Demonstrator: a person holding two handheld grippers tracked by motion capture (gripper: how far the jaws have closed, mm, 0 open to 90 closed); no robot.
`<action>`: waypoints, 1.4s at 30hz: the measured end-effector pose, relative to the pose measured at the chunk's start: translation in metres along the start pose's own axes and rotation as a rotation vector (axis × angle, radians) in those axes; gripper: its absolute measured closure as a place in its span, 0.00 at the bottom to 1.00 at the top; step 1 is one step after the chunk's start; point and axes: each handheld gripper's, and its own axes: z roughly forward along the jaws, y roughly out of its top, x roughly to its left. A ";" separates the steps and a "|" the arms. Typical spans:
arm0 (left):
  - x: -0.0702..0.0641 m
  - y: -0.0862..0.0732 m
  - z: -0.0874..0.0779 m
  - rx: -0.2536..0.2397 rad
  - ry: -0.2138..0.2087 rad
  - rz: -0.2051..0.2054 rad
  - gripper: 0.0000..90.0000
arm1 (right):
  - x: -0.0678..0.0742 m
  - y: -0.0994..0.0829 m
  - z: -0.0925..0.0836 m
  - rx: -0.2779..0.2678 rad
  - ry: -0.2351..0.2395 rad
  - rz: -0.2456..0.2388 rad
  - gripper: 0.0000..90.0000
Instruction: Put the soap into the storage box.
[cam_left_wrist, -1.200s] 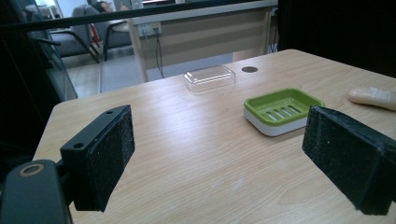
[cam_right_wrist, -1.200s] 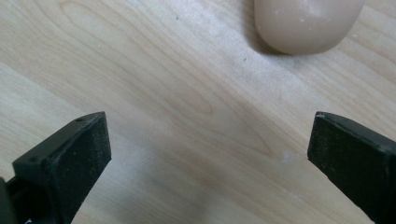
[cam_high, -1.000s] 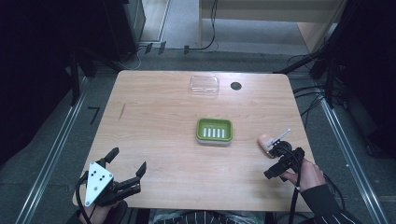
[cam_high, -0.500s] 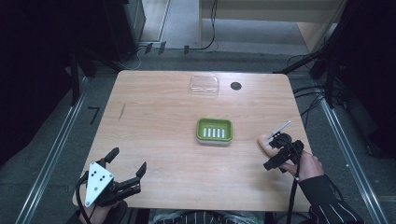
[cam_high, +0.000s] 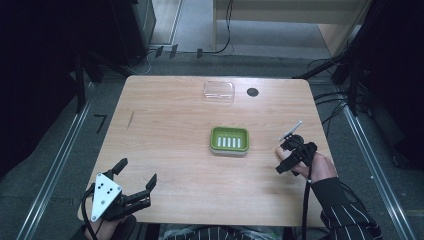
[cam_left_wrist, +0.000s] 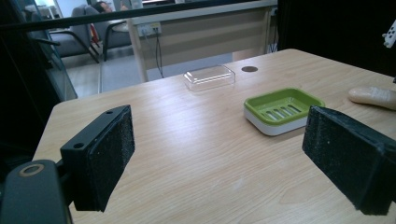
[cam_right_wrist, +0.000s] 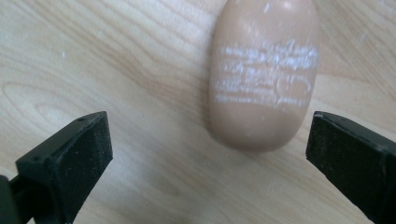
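Observation:
A beige bar of soap lies flat on the wooden table, right of a green soap dish. My right gripper hangs just above the bar, open, its jaws straddling the bar's near end without touching it. The soap mostly hides under that gripper in the high view. My left gripper rests open and empty at the table's near left corner. Through its jaws I see the slotted dish and the soap farther off.
A clear plastic lid sits near the far edge, beside a round black cable hole. A small white part sticks up from the right gripper. Dark floor and cables surround the table.
The right hand has carried its gripper forward, away from the person, and slightly left, over the soap. The left gripper has stayed where it was.

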 end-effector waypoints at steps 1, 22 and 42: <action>0.000 0.000 0.000 0.000 0.000 0.000 0.11 | -0.001 0.003 0.000 -0.001 0.001 -0.006 0.01; -0.001 0.000 0.000 0.005 -0.003 0.008 0.11 | -0.029 0.032 0.016 0.044 0.060 0.012 0.02; -0.001 0.000 0.000 0.006 0.000 0.007 0.11 | -0.031 0.040 0.030 0.101 0.050 -0.002 0.16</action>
